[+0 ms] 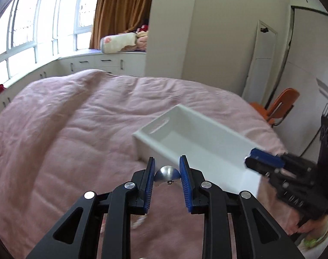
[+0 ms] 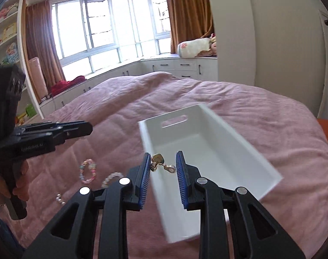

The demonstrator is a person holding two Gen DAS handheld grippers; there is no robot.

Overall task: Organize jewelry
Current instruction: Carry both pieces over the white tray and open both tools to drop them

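Observation:
A white rectangular box with a slot handle lies on the pink bedspread; it also shows in the right wrist view. My left gripper is shut on a silver dome-shaped piece just short of the box's near wall. My right gripper stands over the box's near end with its jaws apart; a gold heart earring with a pearl drop hangs against the left pad. On the bed to the left lie a colourful bead bracelet, a pale bead bracelet and small pearls.
The pink bedspread fills the foreground. An orange chair stands beyond the bed's right side. White cabinets and windows run along the far wall, shelves with toys at far left.

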